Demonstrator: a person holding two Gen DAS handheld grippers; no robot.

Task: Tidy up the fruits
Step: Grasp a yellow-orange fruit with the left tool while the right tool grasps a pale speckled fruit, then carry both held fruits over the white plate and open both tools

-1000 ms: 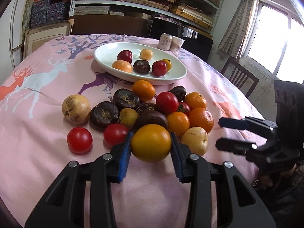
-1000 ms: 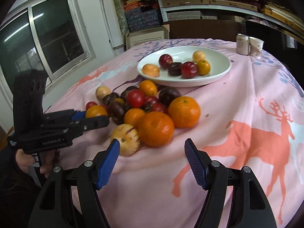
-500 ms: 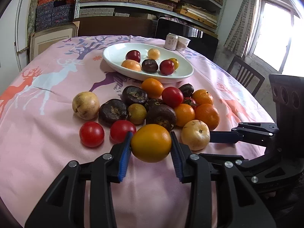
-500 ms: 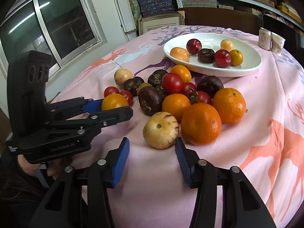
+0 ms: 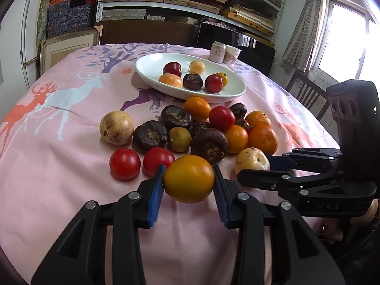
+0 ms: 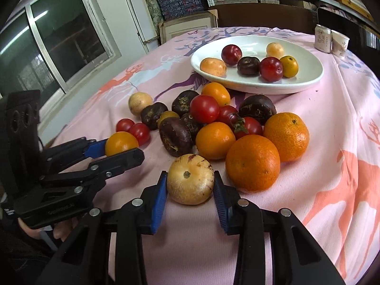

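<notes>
Two claws loaded: left claw (image 5: 188, 180) clamped on orange-yellow fruit (image 5: 188, 178), off desk (image 5: 59, 166). Right claw (image 6: 190, 187) just closed, pads touching pale yellow fruit (image 6: 190, 178); fruit pile (image 6: 213, 118) just ahead.

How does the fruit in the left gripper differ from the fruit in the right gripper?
The yellow-orange fruit in the left gripper is smooth and evenly coloured; the pale fruit in the right gripper is cream with purple streaks and a stem scar. The right gripper's jaws have just closed. Both are round, similar in size, between blue pads.
</notes>
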